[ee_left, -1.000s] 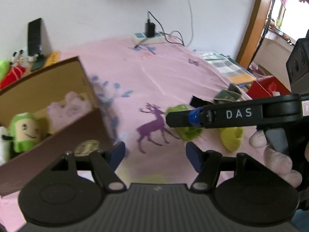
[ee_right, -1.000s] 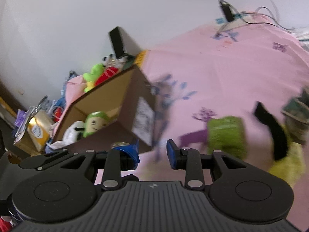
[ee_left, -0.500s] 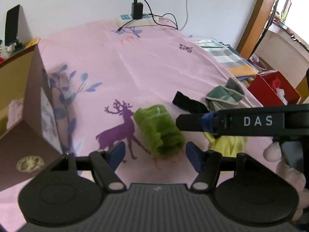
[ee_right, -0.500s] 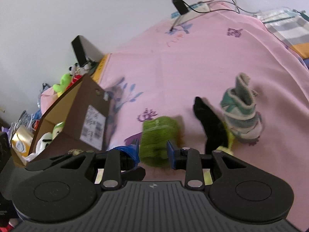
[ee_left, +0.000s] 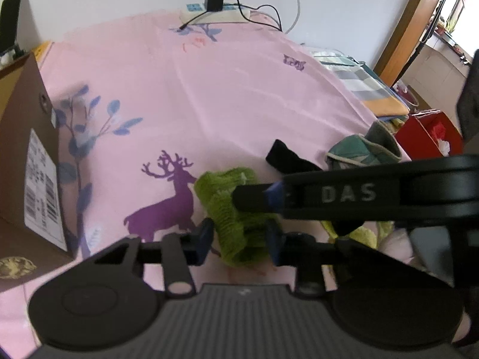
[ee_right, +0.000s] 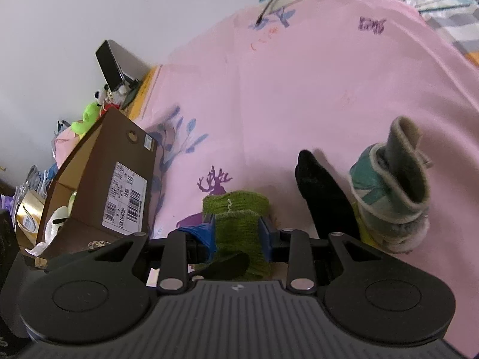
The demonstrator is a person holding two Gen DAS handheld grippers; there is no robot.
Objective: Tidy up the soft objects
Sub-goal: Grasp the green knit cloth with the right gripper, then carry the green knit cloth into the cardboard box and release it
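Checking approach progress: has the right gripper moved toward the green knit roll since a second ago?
Yes. The right gripper moved rightward, away from the cardboard box, and now straddles the green knit roll.

Tight squeeze around the green roll!
Cardboard box (ee_right: 98,185) walls off the left, black sock (ee_right: 323,191) and teal-grey bundle (ee_right: 392,197) crowd the right; pink sheet (ee_left: 227,95) beyond lies open.
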